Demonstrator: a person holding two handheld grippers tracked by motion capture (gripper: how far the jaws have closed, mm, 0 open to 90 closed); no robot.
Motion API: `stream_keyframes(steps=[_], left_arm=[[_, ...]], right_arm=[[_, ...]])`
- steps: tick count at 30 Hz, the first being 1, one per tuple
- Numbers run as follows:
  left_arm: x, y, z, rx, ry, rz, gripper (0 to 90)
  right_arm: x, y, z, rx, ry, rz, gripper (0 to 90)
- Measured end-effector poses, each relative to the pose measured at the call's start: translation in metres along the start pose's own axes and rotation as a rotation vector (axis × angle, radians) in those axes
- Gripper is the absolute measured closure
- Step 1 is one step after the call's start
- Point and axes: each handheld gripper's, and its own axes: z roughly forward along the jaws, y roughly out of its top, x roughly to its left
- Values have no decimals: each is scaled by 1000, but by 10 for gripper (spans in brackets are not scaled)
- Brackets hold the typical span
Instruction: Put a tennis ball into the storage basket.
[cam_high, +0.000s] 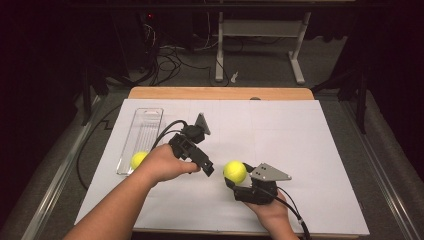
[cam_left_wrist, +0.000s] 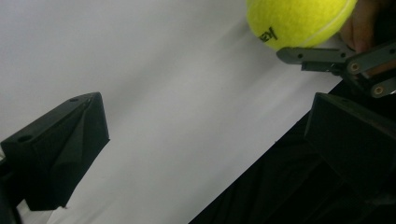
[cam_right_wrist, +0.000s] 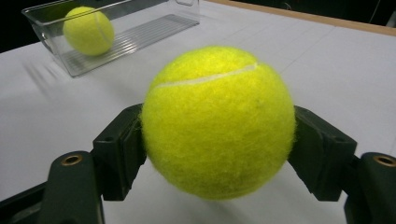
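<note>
Tabletop (cam_high: 280, 130) is lit bright from above while the room around it goes nearly black. Soft shadows, no harsh glare. The held tennis ball (cam_right_wrist: 218, 121) looks a bit fuzzy up close; the left gripper view is smeared.

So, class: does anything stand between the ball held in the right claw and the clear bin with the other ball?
Yes. The left claw and its hand sit on the direct line from the held ball to the bin.

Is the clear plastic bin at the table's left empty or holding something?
Holding something: one yellow tennis ball lies inside the clear plastic bin, at its near end in the high view.
</note>
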Motion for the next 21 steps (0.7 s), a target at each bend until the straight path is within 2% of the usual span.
stream_keyframes(steps=[7, 21], left_arm=[[-3, 1, 1, 4, -1, 2, 7], [-15, 12, 6, 16, -5, 25, 7]], right_arm=[[7, 0, 4, 8, 20, -15, 275], [15, 5, 5, -20, 57, -26, 275]])
